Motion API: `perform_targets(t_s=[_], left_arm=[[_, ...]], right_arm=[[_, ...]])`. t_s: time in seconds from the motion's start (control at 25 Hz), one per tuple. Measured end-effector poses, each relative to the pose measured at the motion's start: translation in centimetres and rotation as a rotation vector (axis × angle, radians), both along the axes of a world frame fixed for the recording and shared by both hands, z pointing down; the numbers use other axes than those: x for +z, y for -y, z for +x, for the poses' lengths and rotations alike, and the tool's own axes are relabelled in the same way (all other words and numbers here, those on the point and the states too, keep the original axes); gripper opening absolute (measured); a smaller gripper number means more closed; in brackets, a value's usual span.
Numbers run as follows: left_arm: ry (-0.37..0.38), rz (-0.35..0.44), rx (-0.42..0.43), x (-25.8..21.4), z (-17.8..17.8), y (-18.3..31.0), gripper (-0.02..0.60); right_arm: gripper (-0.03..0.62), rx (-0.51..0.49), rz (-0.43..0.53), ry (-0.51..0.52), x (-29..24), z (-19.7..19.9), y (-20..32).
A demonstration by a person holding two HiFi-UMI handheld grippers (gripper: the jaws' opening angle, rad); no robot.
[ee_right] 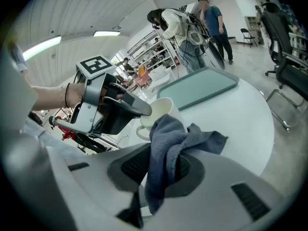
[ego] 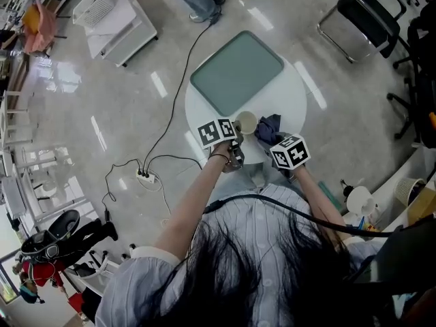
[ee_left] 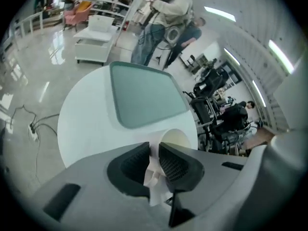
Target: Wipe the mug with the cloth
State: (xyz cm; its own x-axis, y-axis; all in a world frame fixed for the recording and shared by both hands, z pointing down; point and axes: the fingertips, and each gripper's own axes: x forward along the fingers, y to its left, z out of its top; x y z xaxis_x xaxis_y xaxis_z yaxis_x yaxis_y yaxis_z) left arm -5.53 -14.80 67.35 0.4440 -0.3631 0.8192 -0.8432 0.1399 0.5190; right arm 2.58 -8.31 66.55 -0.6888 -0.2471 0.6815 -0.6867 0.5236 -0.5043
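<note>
A cream mug (ego: pixel 246 122) is at the near edge of the round white table (ego: pixel 294 90). My left gripper (ego: pixel 236 144) is shut on it. In the left gripper view the white mug wall (ee_left: pixel 153 170) sits pinched between the two dark pads of the left gripper (ee_left: pixel 154 163), with the mug's open mouth (ee_left: pixel 175 139) just beyond. My right gripper (ee_right: pixel 159 170) is shut on a dark blue cloth (ee_right: pixel 168 148), which bunches upward and lies against the side of the mug (ee_right: pixel 161 110). In the head view the cloth (ego: pixel 268 129) is right of the mug, ahead of the right gripper (ego: pixel 278 144).
A grey-green tray (ego: pixel 236 71) lies on the far half of the table. On the floor are a power strip with cables (ego: pixel 146 178), a white cart (ego: pixel 112 19) at far left and black chairs (ego: pixel 361 19) at far right. A person (ee_right: pixel 211 18) stands beyond the table.
</note>
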Motion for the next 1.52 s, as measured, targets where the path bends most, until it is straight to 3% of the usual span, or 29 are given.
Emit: perform_targets(t_s=[0.28, 0.56, 0.8, 1.16, 1.36, 1.52], left_arm=[[-0.143, -0.101, -0.27, 0.3, 0.8, -0.7, 0.058], [-0.287, -0.175, -0.426, 0.6, 2.7, -1.7, 0.058], [-0.334, -0.178, -0.456, 0.5, 4.1, -1.9, 0.058], [-0.436, -0.125, -0.465, -0.9, 4.9, -2.3, 0.058], [-0.461, -0.02, -0.451, -3.3, 4.1, -3.2, 0.058], [-0.467, 0.098, -0.417, -5.5, 3.8, -3.3, 0.057]], right_arm=[[0.08, -0.011, 0.005, 0.002, -0.1, 0.0, 0.2], [0.08, -0.006, 0.009, -0.001, 0.0, 0.6, 0.2], [0.08, 0.008, 0.014, 0.006, -0.3, 2.1, 0.3], [0.08, 0.13, 0.026, 0.141, -3.5, 5.1, 2.6], [0.08, 0.178, 0.041, 0.221, -5.8, 5.8, 3.4], [0.08, 0.154, 0.07, 0.252, -7.3, 6.1, 3.7]])
